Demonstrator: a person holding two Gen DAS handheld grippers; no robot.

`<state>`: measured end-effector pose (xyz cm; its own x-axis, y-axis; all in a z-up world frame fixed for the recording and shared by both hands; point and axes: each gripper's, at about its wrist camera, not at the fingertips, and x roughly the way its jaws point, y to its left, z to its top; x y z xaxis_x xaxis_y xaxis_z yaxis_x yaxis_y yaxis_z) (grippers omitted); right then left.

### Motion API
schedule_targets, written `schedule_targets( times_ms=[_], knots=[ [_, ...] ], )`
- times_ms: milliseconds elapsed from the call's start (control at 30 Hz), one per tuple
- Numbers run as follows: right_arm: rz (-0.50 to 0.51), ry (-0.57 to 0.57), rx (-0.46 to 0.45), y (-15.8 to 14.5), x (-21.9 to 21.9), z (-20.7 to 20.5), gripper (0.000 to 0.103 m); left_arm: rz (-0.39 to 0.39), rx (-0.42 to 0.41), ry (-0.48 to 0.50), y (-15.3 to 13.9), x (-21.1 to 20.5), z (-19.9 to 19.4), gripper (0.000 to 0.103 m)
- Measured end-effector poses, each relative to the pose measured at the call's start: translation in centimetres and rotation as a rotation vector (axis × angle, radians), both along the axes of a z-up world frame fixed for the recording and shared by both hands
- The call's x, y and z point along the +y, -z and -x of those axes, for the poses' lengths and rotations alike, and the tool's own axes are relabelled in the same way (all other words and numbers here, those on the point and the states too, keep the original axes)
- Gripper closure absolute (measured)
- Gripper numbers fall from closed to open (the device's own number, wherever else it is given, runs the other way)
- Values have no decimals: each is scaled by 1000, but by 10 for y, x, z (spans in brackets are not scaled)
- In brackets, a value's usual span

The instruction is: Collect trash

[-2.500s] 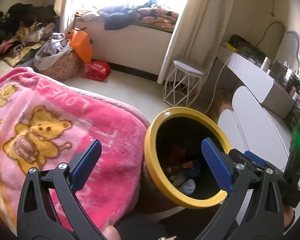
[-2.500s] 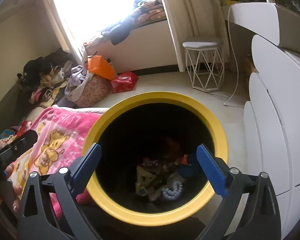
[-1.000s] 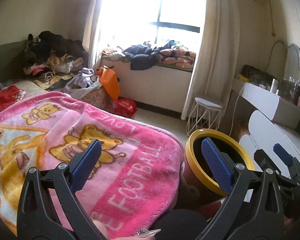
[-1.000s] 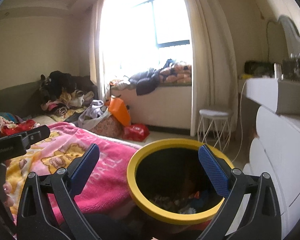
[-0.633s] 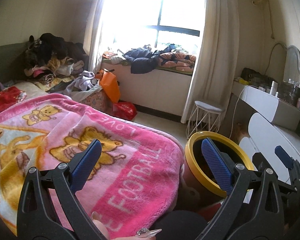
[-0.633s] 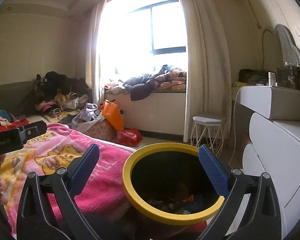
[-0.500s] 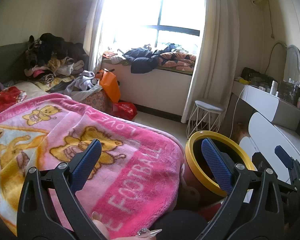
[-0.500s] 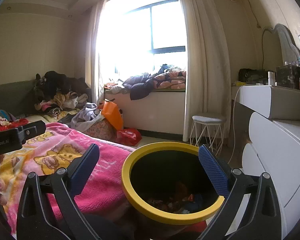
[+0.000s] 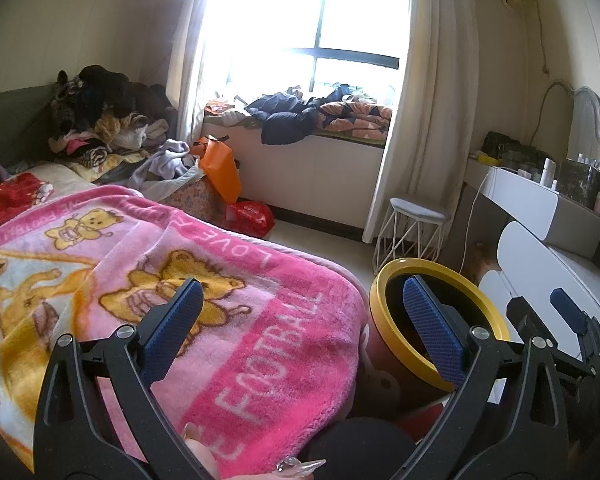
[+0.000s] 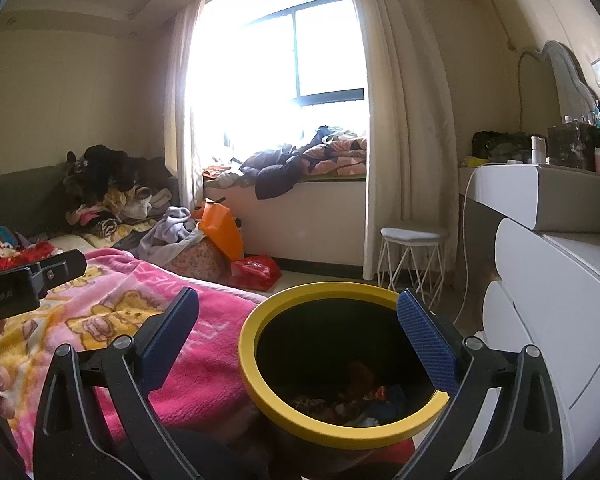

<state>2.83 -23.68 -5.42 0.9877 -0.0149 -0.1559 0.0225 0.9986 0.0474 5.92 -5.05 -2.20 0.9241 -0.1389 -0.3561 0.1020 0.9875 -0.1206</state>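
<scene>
A round bin with a yellow rim (image 10: pixel 332 436) stands on the floor beside the bed, with several bits of trash (image 10: pixel 364 400) at its dark bottom. In the left wrist view the same yellow-rimmed bin (image 9: pixel 380 304) shows at lower right. My right gripper (image 10: pixel 298 336) is open over the bin's mouth and holds nothing. My left gripper (image 9: pixel 300 320) is open above the pink bear blanket (image 9: pixel 180 280), empty. The right gripper's body (image 9: pixel 568 320) shows at the left view's right edge.
A white wire stool (image 10: pixel 414 260) stands by the curtain. White dresser drawers (image 10: pixel 560 320) line the right side. An orange bag (image 10: pixel 220 228) and a red bag (image 10: pixel 256 272) lie on the floor near a pile of clothes (image 10: pixel 112 192). Clothing covers the window seat (image 10: pixel 308 164).
Both grippers tilted up from looking into the bin 2.5 s ago to facing the room and window. Over the last second they have hardly moved, and both stay open.
</scene>
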Motion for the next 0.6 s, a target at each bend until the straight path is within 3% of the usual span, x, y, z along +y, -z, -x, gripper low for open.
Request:
schedule_targets(
  times_ms=[600],
  knots=[
    [-8,8,-5,-1,-2,0,6,0,7,-1,2,0,0,11]
  ],
)
